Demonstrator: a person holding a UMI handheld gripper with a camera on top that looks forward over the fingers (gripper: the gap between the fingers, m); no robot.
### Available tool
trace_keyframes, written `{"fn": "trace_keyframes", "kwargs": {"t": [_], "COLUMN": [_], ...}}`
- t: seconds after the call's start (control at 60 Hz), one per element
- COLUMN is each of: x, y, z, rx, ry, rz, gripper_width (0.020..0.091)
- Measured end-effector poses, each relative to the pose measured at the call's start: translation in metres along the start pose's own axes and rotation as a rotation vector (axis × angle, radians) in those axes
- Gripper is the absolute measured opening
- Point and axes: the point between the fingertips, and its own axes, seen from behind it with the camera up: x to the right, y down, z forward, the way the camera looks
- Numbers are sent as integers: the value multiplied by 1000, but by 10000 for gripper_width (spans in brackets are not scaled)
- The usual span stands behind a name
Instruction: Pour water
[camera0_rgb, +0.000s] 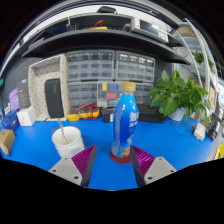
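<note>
Gripper (113, 163) open around bottle (124, 123), cup (68, 140) beside, plant (181, 95) beyond.

The worktop (40, 150) is showing a bright, plain blue. The bottle (125, 125) is wearing a blue label with white markings, under an orange cap, with a red band at its base. The cup (68, 140) is showing white, with a pale stick in it. The claw (111, 160) is showing magenta pads (84, 158) on light grey fingers. The plant (182, 95) is showing green leaves above a white pot.
</note>
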Motion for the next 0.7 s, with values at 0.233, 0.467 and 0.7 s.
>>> {"fn": "trace_keyframes", "kwargs": {"t": [0.233,0.467,0.7], "x": [-76,-163,-219], "y": [-37,-82,-101], "z": [-73,-132,-174], "rx": [27,53,35], "ry": [-78,-226,-321], "rz": [-18,-43,-54], "gripper_width": [659,665,665]}}
